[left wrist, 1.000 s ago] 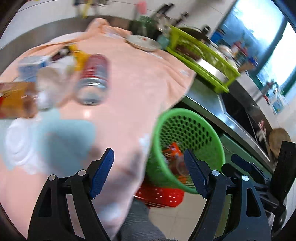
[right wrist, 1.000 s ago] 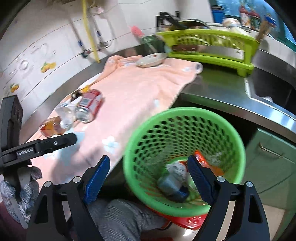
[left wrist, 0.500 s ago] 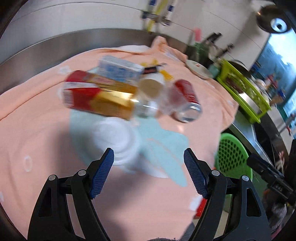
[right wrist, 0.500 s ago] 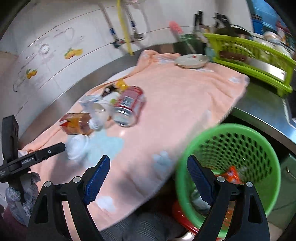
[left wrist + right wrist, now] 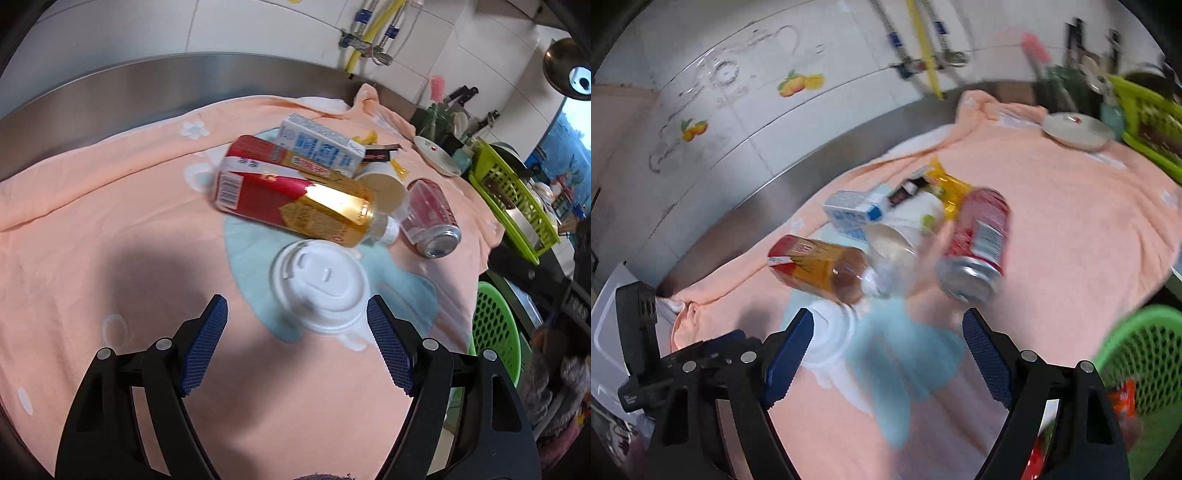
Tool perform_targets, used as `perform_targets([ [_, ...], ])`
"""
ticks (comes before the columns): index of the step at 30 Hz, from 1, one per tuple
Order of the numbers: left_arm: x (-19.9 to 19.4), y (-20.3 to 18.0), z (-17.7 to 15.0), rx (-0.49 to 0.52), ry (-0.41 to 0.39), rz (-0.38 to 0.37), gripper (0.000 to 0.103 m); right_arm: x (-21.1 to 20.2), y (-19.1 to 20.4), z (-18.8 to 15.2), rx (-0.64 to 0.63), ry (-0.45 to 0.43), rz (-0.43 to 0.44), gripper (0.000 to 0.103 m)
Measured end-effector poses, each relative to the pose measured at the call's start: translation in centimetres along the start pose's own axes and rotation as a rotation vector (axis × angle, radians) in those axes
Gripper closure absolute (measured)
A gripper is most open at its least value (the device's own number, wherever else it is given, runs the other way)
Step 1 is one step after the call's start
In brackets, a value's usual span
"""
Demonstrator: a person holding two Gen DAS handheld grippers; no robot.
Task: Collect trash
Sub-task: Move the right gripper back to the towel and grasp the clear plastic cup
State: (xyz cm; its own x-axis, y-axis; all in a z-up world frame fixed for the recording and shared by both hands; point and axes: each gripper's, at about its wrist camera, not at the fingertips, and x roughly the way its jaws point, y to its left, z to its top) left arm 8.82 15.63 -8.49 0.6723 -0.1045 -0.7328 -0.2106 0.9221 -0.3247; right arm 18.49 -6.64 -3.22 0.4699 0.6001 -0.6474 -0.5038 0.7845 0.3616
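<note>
Trash lies in a heap on a pink towel (image 5: 92, 229): a white plastic cup lid (image 5: 321, 288), a bottle with a red and gold label (image 5: 295, 199), a blue and white carton (image 5: 321, 147), a paper cup (image 5: 384, 184) and a red can (image 5: 432, 218). My left gripper (image 5: 297, 350) is open and empty, just short of the lid. My right gripper (image 5: 888, 354) is open and empty, above the towel near the can (image 5: 979, 243) and the bottle (image 5: 820, 269). The green mesh basket (image 5: 1145, 354) holding trash is at the right, below the counter edge.
A steel backsplash and tiled wall run behind the towel. A white plate (image 5: 436, 158) and a green dish rack (image 5: 513, 206) stand at the far right. The basket (image 5: 495, 332) sits off the counter's right edge. The left gripper body (image 5: 665, 365) shows at lower left in the right wrist view.
Both grippers have swung away from the green basket and back over the towel. The left gripper has closed in on the white lid. Both stay open and empty.
</note>
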Motion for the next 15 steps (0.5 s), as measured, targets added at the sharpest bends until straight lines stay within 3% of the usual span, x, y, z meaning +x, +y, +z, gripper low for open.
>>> perform_targets([
  [5, 0.2, 0.3, 0.0, 0.013, 0.006, -0.018, 0.026, 2.2, 1.2, 2.5, -0.166, 0.032, 0.001, 0.023],
  [15, 1.2, -0.4, 1.0, 0.069, 0.004, -0.040, 0.026, 5.9, 0.7, 5.4, -0.426, 0.187, 0.109, 0.023],
])
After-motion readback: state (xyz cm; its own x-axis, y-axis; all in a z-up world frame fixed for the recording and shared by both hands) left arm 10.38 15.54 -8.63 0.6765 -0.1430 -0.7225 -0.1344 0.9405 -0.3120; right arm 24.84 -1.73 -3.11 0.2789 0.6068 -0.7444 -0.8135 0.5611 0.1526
